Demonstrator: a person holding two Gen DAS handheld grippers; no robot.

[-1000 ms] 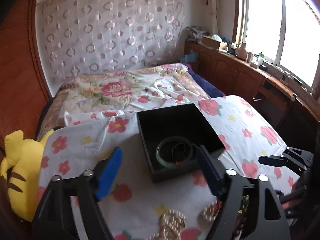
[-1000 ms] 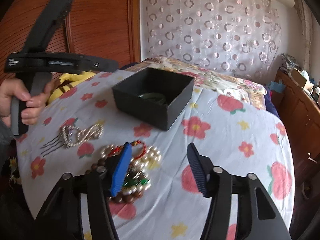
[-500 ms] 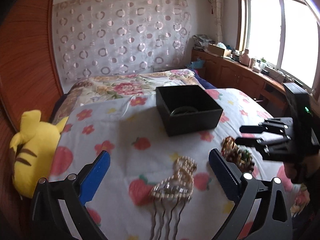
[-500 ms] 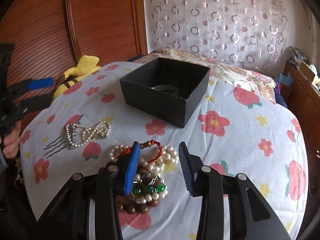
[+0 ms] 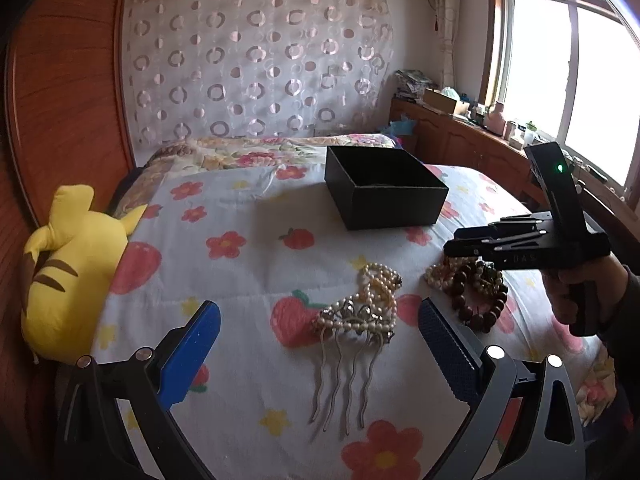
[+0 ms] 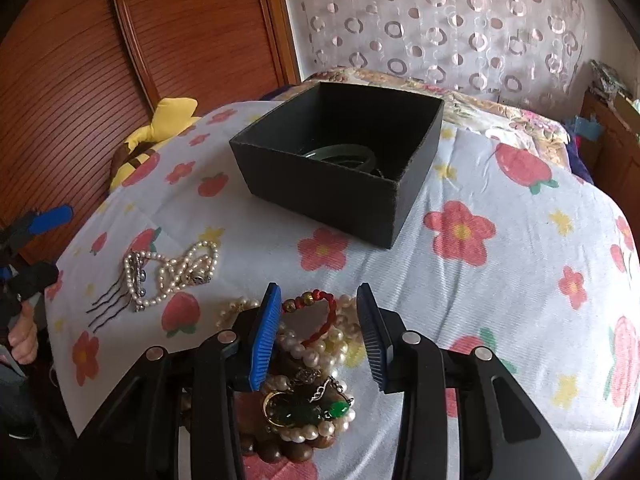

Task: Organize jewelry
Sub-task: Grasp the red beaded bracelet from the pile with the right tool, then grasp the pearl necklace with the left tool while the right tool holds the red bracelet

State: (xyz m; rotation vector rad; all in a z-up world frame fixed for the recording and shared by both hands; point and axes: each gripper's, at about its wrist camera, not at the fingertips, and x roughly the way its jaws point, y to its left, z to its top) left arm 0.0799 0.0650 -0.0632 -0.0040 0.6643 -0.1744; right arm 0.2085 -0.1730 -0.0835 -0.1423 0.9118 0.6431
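Left gripper [image 5: 320,340] spread wide, blue pad one side, ribbed dark pad the other, framing a pearl hair comb [image 5: 356,320] lying flat on the flower-print quilt [image 5: 240,272] near its front edge. Nothing touching either pad. Comb: looped pearl strands, metal crown, four wavy prongs pointing toward the camera.

Right gripper [image 6: 318,332] half-open above a jewelry pile [image 6: 308,364]: red cord bracelet, round pearls, glossy green pendant in gold trim, dark wooden beads at the bottom. Pads either side of the red cord, not visibly pressing on it.

Black square box [image 6: 340,164], matte card walls, further back at mid-quilt, with a smooth green bangle [image 6: 340,156] inside. Yellow plush toy [image 5: 68,272] slumped at the quilt's left edge.
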